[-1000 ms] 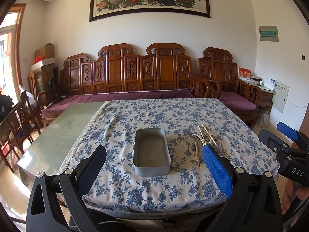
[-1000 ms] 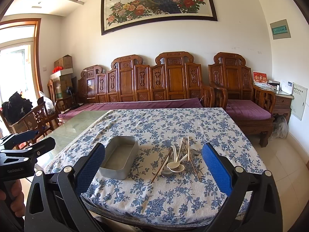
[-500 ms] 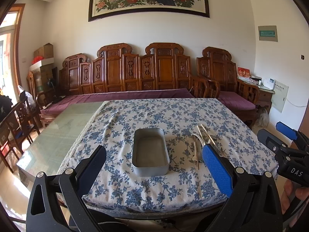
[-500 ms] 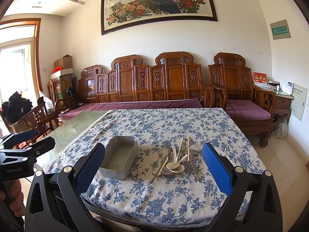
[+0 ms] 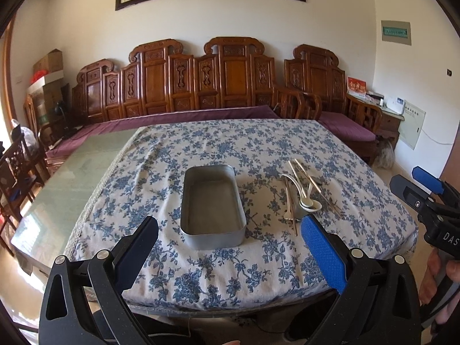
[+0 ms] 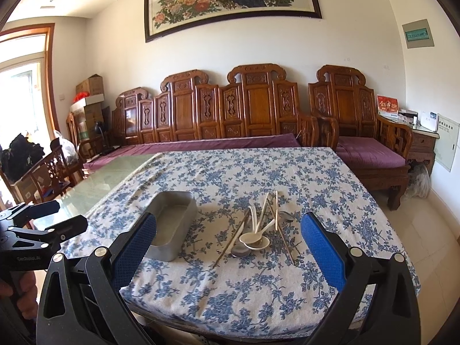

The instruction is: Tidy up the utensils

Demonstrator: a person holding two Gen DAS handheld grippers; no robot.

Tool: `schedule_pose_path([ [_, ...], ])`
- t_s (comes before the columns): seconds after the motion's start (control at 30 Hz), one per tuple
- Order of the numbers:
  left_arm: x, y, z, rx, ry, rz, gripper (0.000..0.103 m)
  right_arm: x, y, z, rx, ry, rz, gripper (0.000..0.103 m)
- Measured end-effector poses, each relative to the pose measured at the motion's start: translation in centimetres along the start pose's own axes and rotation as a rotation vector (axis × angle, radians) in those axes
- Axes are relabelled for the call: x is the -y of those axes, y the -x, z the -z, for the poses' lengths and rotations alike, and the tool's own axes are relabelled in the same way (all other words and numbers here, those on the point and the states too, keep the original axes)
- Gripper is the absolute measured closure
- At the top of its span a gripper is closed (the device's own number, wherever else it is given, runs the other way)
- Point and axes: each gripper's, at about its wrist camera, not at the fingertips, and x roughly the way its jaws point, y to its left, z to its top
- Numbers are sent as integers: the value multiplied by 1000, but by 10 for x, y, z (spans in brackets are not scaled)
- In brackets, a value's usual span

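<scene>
Both the left gripper (image 5: pixel 230 238) and right gripper (image 6: pixel 228 237) are hovering with jaws apart and empty, short of the metal tin (image 5: pixel 212 207), beside whose right the tangled utensils (image 6: pixel 258 227) are lying, suggesting one piece be lifted singly.

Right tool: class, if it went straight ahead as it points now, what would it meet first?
Probably the white spoons in the utensil pile on the cloth; the open right tool frames them. Depth is unclear.
</scene>
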Motion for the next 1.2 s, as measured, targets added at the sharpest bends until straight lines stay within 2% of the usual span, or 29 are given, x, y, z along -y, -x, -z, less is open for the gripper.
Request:
schedule_pose_path([
  [0.13, 5, -19, -2, 0, -30, 14, 7, 14, -22, 3, -13, 1, 12, 2],
  [0.27, 11, -43, -6, -43, -77, 35, 7, 30, -51, 4, -41, 9, 24, 4],
  [0.53, 29, -92, -13, -159, -127, 132, 7, 51, -105, 0, -114, 32, 17, 24],
  [0.7, 40, -122, -11, -214, -141, 174, 7, 69, -132, 3, -147, 17, 4, 29],
  [0.83, 52, -148, -6, -257, -161, 204, 7, 85, -149, 18, -185, -19, 0, 32],
  [0.93, 60, -170, 0, -302, -157, 246, 16, 93, -163, 33, -236, -43, -8, 39],
  [1.07, 74, -198, 9, -354, -152, 282, 27, 100, -180, 52, -312, -76, -16, 42],
  [1.2, 84, -218, 19, -406, -138, 318, 46, 103, -190, 56, -336, -71, 2, 43],
])
